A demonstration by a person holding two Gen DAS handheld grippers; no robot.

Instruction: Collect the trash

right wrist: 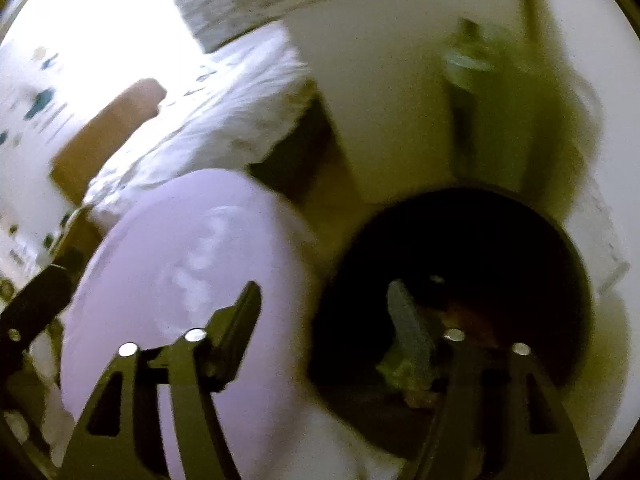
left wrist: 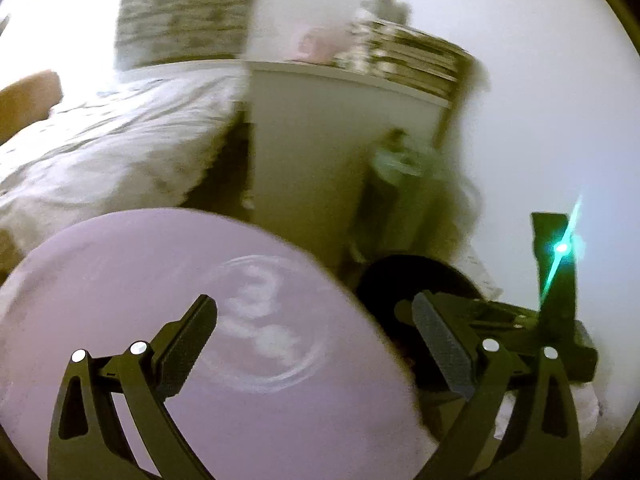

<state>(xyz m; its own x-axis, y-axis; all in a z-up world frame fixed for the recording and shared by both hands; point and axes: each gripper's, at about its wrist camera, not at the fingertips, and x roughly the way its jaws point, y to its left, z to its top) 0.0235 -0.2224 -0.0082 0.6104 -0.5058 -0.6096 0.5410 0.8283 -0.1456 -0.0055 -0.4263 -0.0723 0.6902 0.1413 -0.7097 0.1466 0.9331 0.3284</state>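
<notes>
A round lilac lid (left wrist: pixel 168 320) with a raised round emblem lies under my left gripper (left wrist: pixel 316 316), which is open and empty above its right edge. The lid also shows in the right wrist view (right wrist: pixel 184 280). A black round bin (right wrist: pixel 460 280) stands open to its right, with some brownish trash inside. My right gripper (right wrist: pixel 324 304) is open and empty, its right finger over the bin's mouth and its left finger over the lid. In the left wrist view the bin (left wrist: pixel 400 280) is partly hidden behind my right gripper's black body (left wrist: pixel 520 320). Both views are blurred.
A bed with a white rumpled duvet (left wrist: pixel 112 148) lies to the left. A white cabinet (left wrist: pixel 320 140) stands behind the bin, with striped and pink items on top. A greenish bottle-like object (left wrist: pixel 396 160) stands beside it. A brown pillow (right wrist: pixel 108 136) lies on the bed.
</notes>
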